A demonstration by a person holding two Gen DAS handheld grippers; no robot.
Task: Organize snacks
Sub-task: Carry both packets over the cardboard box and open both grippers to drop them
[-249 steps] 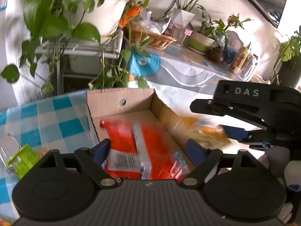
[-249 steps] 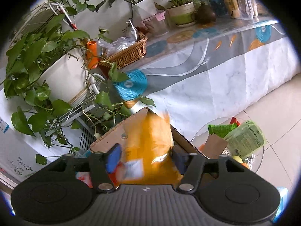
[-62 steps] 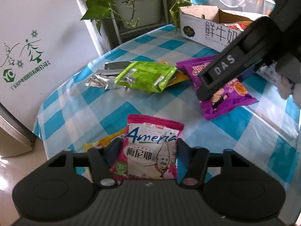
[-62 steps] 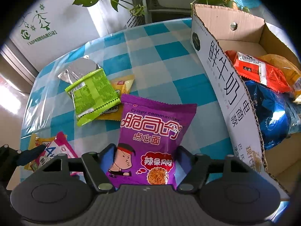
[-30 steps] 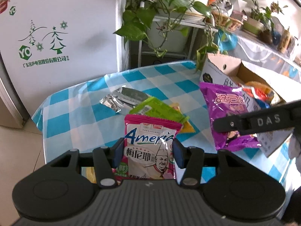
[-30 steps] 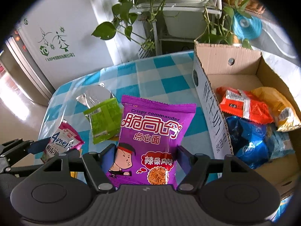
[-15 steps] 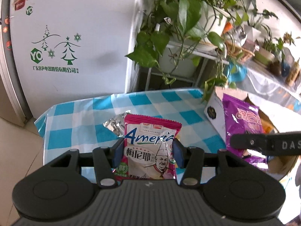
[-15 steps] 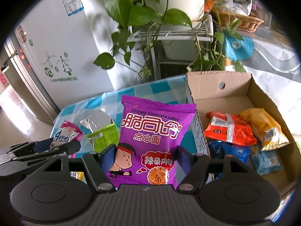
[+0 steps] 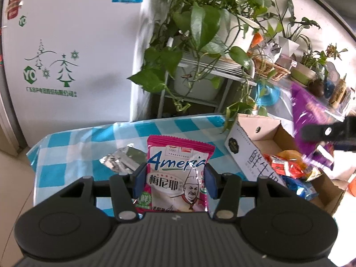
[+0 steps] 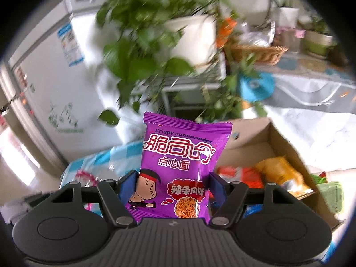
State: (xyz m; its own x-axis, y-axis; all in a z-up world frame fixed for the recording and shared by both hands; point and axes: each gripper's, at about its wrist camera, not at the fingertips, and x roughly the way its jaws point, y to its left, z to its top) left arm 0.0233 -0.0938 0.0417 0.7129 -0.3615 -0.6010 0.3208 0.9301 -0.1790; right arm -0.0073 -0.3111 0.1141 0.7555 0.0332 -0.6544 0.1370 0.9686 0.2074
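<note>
I have both packets off the table now, where two seconds ago they lay flat on the blue-checked cloth (image 9: 73,146). My left gripper (image 9: 174,183) is clamped on the pink biscuit packet (image 9: 178,175), blue pads pressed against its two side edges, the packet standing upright in front of the camera. My right gripper (image 10: 172,191) pinches the purple noodle-snack packet (image 10: 184,166) the same way, and that packet shows again in the left view as a purple blur (image 9: 311,120) hanging above the cardboard box (image 9: 251,153).

Compared with a second ago, both views have tipped upward: less tabletop, more of the white fridge (image 9: 66,51) and the trailing pothos plant (image 9: 200,29) behind it. The right view is smeared with motion (the faster of the two hands, I judge), and the box (image 10: 284,153) has slid to its lower right, an orange packet (image 10: 280,171) and a red one (image 10: 240,175) showing inside.

That puts me mid-carry, with the purple packet closer to the drop than the pink one. A silver foil packet (image 9: 124,158) lies on the cloth just behind the pink one; whatever else is left there is hidden behind my left gripper, so I count the sorting as unfinished.
</note>
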